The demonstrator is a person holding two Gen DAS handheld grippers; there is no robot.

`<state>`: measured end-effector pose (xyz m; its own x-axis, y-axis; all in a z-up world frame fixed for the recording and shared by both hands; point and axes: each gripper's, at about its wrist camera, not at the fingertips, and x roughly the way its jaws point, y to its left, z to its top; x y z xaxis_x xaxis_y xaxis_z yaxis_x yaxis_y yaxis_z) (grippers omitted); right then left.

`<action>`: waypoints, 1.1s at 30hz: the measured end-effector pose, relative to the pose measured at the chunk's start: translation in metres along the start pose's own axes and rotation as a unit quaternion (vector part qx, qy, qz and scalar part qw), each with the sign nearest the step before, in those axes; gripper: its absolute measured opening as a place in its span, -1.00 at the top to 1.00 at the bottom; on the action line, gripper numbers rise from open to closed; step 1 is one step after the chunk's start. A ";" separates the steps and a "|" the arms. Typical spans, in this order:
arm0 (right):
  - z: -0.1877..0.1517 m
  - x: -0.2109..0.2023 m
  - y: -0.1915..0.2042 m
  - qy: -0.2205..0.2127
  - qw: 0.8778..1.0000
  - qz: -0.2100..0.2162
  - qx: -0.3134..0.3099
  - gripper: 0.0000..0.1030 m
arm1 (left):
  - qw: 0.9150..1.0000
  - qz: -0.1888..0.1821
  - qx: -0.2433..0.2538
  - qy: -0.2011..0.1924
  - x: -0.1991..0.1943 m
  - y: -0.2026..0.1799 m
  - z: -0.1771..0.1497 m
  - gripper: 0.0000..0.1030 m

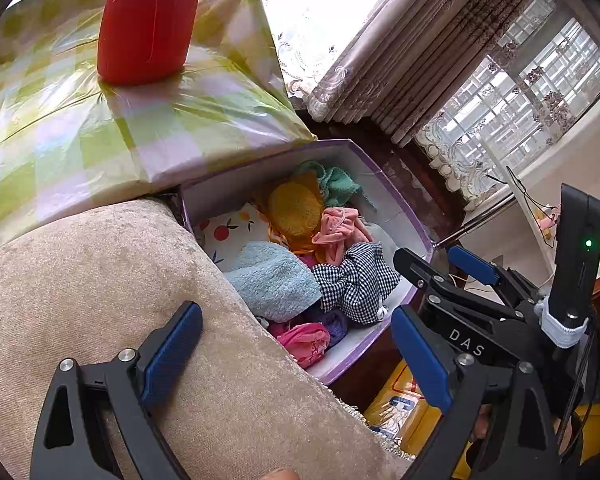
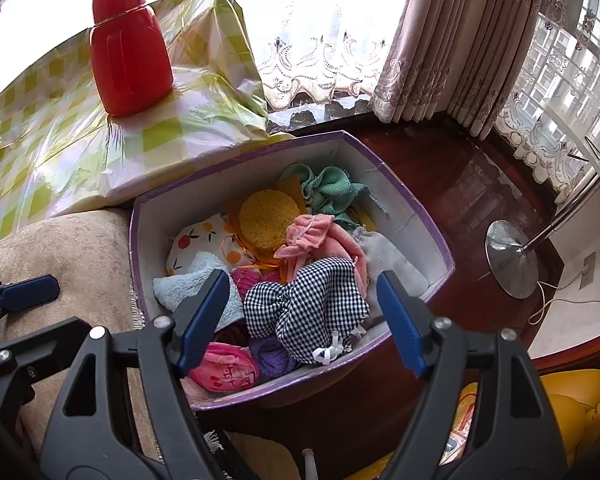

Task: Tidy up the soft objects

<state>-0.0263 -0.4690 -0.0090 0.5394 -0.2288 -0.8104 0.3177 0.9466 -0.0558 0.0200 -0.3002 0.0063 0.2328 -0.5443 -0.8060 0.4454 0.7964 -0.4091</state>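
- The box [image 2: 420,236], purple-edged, holds a heap of soft things: a checked cloth [image 2: 304,304] in front, a pink cloth [image 2: 320,240], a yellow sponge [image 2: 268,220], a green cloth [image 2: 328,188], a blue towel [image 2: 188,288].
- Right gripper [image 2: 304,316] hangs over the checked cloth; jaws apart, holding nothing.
- Left gripper [image 1: 296,356] sits above the beige cushion [image 1: 100,280] beside the box; jaws apart, empty.
- A red bottle [image 2: 128,52] stands on the checked bag [image 2: 60,152] behind.
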 end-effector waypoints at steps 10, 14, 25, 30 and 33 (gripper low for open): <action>-0.001 0.000 -0.001 0.000 1.000 0.001 0.001 -0.53 | 1.000 0.001 0.000 0.000 0.001 0.000 0.000 -0.87; 0.000 0.000 -0.001 0.001 1.000 0.002 0.001 -0.53 | 1.000 0.001 0.000 0.000 0.001 0.000 0.000 -0.87; 0.001 0.000 0.000 0.002 1.000 0.003 0.002 -0.54 | 1.000 0.001 0.001 0.000 0.001 0.000 0.000 -0.87; 0.000 -0.001 0.000 0.001 1.000 0.003 0.004 -0.54 | 1.000 0.001 0.001 0.000 0.001 0.000 0.000 -0.87; 0.000 -0.001 0.000 0.001 1.000 0.003 0.005 -0.54 | 1.000 0.001 0.001 0.000 0.001 0.000 0.000 -0.87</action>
<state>-0.0268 -0.4693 -0.0082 0.5393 -0.2224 -0.8122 0.3215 0.9458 -0.0455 0.0201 -0.3008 0.0053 0.2337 -0.5425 -0.8069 0.4459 0.7972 -0.4069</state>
